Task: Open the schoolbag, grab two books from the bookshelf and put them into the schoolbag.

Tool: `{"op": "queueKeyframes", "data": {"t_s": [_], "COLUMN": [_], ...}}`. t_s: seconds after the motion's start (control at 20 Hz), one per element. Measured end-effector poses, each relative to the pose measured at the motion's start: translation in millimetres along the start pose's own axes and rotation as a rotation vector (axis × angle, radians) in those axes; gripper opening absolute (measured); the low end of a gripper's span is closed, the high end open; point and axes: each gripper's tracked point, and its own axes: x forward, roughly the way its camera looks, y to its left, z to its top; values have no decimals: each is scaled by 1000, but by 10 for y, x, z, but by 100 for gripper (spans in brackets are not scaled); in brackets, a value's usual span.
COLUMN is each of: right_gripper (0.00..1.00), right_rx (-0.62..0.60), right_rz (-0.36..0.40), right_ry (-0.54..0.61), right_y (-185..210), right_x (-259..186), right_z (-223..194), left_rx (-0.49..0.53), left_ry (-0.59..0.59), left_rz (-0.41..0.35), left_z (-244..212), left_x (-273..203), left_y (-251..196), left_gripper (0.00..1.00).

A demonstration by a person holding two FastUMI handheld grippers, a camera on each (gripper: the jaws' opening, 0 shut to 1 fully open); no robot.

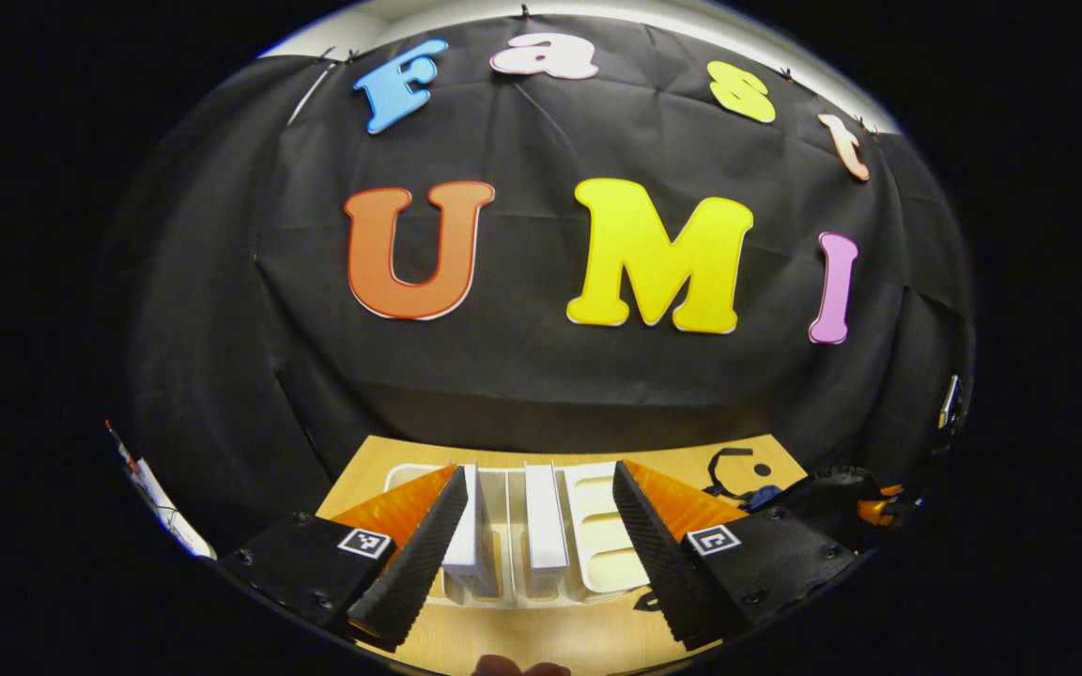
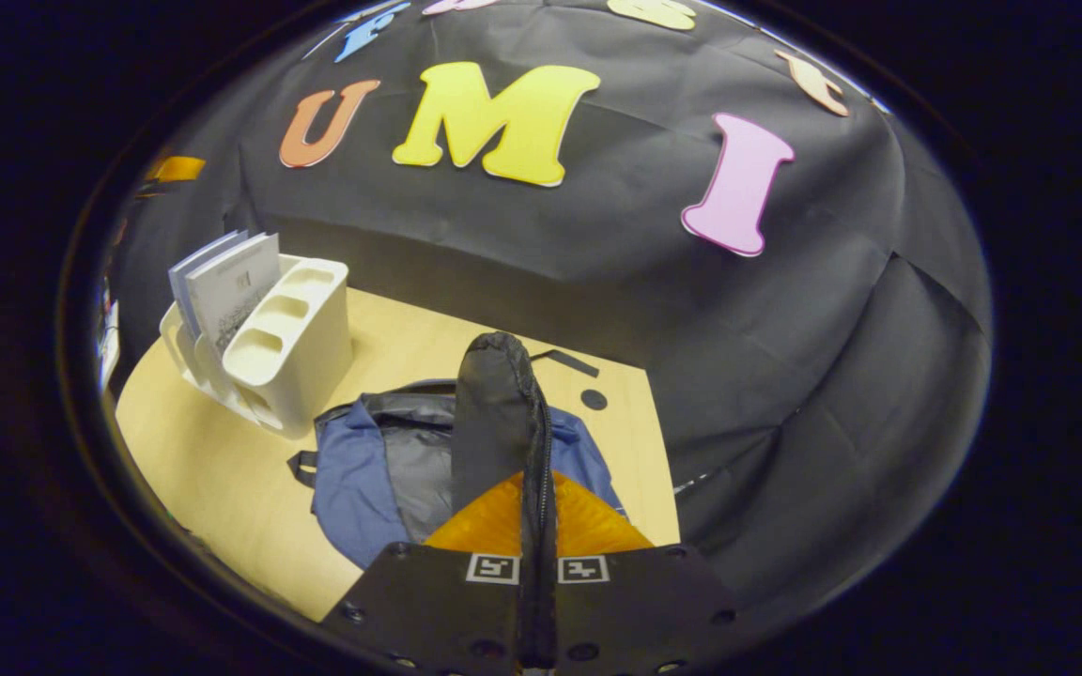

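In the left gripper view my left gripper point(image 1: 538, 481) is open just in front of the white bookshelf point(image 1: 602, 549). Two white books point(image 1: 471, 535) point(image 1: 546, 526) stand upright in its slots, between my spread fingers. My left finger lies close against the left book. In the right gripper view my right gripper point(image 2: 537, 488) is shut on the black flap point(image 2: 496, 394) of the blue schoolbag point(image 2: 353, 479) and holds it up. The bag's grey inside point(image 2: 414, 460) is exposed. The bookshelf point(image 2: 292, 352) with its books point(image 2: 226, 282) stands to the left of the bag.
The wooden table point(image 2: 212, 451) carries the bookshelf and the bag. The black cloth wall point(image 1: 541, 376) rises right behind the table. A black strap point(image 1: 729, 465) and a bit of the bag lie to the right of the bookshelf, with the other gripper point(image 1: 879, 512) beyond.
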Motion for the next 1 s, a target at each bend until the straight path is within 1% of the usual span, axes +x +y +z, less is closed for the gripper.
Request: {"op": "queueKeyframes", "data": {"t_s": [0.1, 0.5, 0.7, 0.75, 1.0], "right_gripper": [0, 0, 0, 0, 0], "right_rx": [29, 122, 154, 162, 176], "right_rz": [9, 46, 49, 49, 60], "right_ry": [1, 8, 23, 21, 13], "right_y": [-126, -477, -615, -637, -639], "right_x": [59, 221, 292, 299, 312], "right_z": [-4, -131, -247, -252, -266], "left_rx": [-14, -8, 2, -6, -70], "left_ry": [88, 515, 720, 768, 971], "left_rz": [-29, -79, -42, -30, 27], "left_z": [-41, -523, -874, -976, -1349], "left_x": [140, 747, 957, 982, 980], "left_y": [-63, -193, -73, -37, 51], "left_gripper": [98, 98, 98, 99, 99]}}
